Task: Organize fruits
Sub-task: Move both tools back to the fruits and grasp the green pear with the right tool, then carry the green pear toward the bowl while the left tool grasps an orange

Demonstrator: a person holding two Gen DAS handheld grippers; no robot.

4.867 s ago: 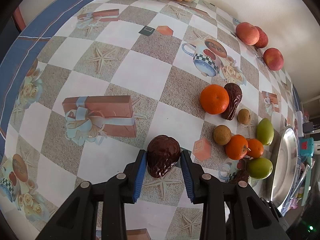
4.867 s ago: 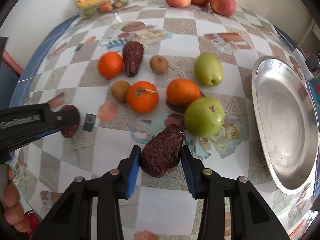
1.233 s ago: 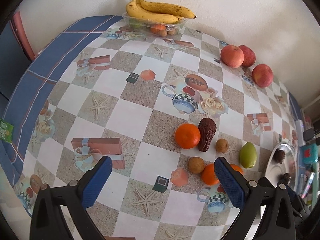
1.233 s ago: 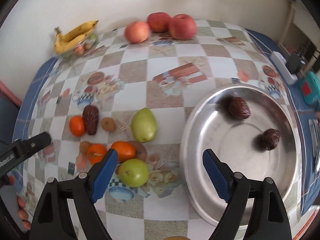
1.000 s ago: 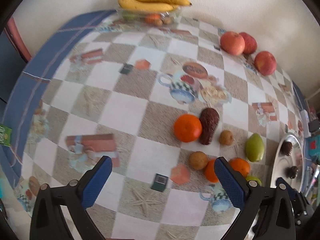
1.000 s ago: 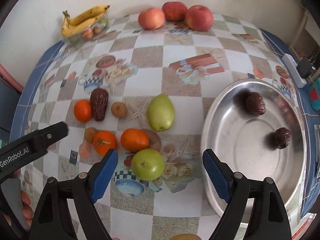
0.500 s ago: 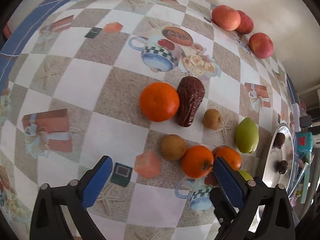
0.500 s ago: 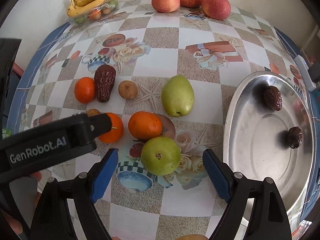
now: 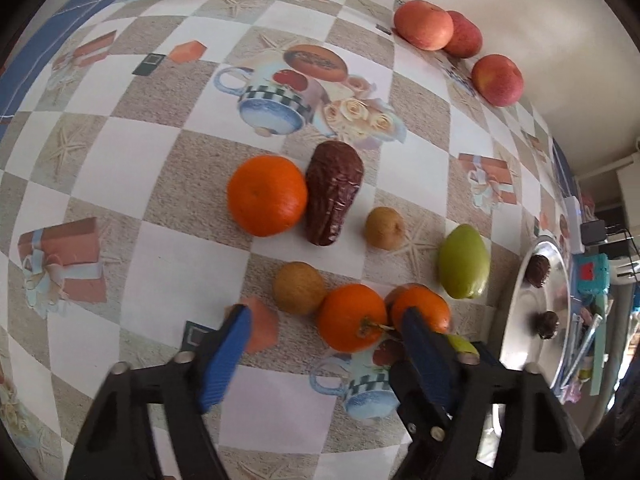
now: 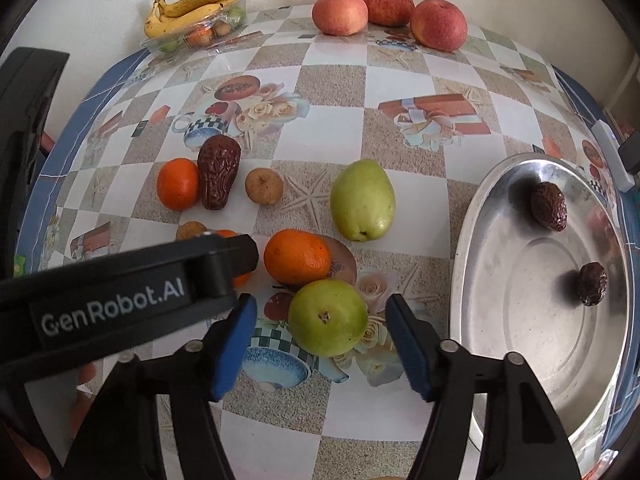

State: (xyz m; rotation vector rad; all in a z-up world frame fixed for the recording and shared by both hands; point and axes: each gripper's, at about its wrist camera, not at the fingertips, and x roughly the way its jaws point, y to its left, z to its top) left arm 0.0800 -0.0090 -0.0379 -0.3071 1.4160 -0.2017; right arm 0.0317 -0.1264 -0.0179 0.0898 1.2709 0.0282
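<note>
Dates: 2 in tray (image 10: 472,240), 1 on table; both grippers (image 9: 326,334) (image 10: 320,326) wide open, empty.

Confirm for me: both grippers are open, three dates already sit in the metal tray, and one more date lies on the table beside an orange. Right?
Not quite: the metal tray holds two dates, not three, one date nearer the wall and another below it, as the right wrist view shows. The rest stands: the left gripper and right gripper are open, and a date lies beside an orange.
</note>
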